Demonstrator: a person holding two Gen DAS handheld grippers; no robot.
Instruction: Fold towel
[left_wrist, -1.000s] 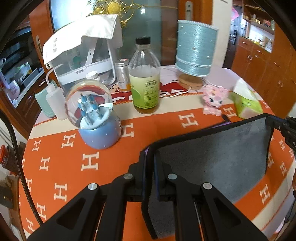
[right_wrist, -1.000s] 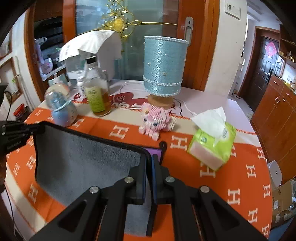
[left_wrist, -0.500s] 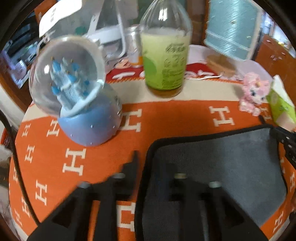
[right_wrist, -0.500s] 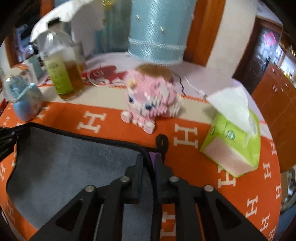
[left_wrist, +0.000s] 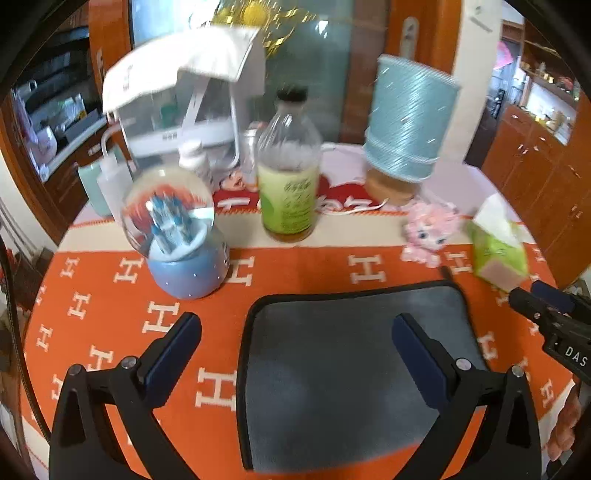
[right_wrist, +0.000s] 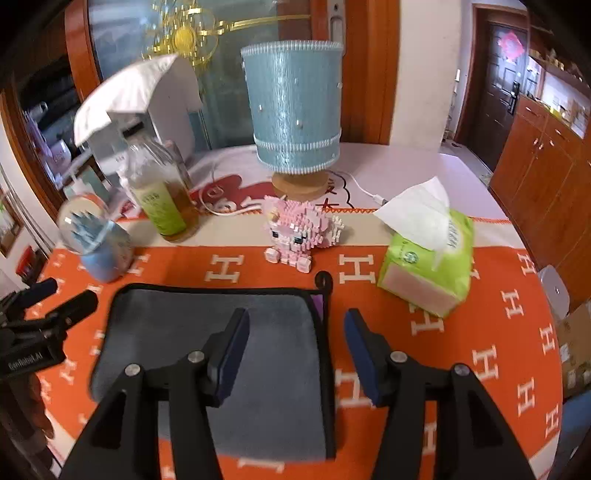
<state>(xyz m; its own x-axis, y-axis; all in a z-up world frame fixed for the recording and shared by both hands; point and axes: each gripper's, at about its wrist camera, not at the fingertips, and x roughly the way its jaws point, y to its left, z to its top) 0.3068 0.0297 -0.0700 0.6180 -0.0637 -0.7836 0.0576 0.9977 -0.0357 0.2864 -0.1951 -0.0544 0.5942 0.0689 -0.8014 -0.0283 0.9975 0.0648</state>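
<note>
A grey towel (left_wrist: 343, 373) with a black hem lies flat on the orange tablecloth (left_wrist: 110, 314). It also shows in the right wrist view (right_wrist: 269, 354), with a small hanging loop at its far right corner. My left gripper (left_wrist: 297, 332) is open and empty above the towel's far left corner. My right gripper (right_wrist: 295, 328) is open and empty above the towel's right edge. The right gripper's tips show at the right of the left wrist view (left_wrist: 535, 299). The left gripper shows at the left of the right wrist view (right_wrist: 55, 299).
Beyond the towel stand a snow globe (left_wrist: 173, 229), a bottle of yellow liquid (left_wrist: 288, 170), a blue lamp (right_wrist: 295, 110), a pink block figure (right_wrist: 295, 232) and a green tissue pack (right_wrist: 428, 258). A white appliance (left_wrist: 184, 99) stands at the back left.
Both grippers held the towel's far corners, carried them forward and down, then opened. The towel now lies flat and both grippers have pulled back and up.
</note>
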